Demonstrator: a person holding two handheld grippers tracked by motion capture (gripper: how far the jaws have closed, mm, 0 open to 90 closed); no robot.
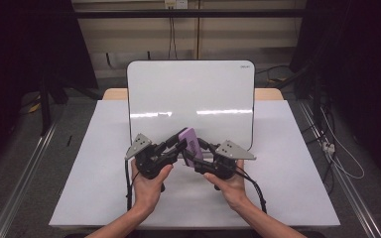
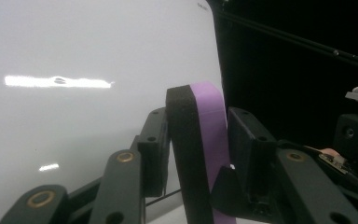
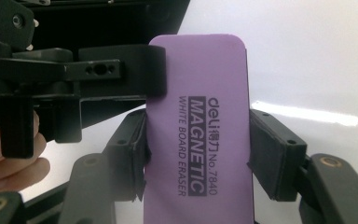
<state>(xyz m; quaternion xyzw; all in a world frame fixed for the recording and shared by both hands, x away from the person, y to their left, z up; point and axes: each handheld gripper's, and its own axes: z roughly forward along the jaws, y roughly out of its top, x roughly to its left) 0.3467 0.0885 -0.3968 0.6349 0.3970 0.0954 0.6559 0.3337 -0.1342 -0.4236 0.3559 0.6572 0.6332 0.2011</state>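
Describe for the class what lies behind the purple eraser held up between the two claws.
Behind the purple eraser stands the whiteboard, its surface blank and glossy with light reflections. The strip of board directly behind the eraser is covered, so any marks there cannot be seen.

The eraser (image 3: 198, 130) has a plain purple top printed with black lettering and a black band holding pale letters; in the left gripper view its underside is a black felt layer (image 2: 186, 154). The whiteboard (image 1: 191, 96) is glossy white with a thin dark rim. The table (image 1: 94, 168) is pale lavender-white. Both grippers, left (image 1: 176, 143) and right (image 1: 191, 154), are black, each topped with a grey plate.
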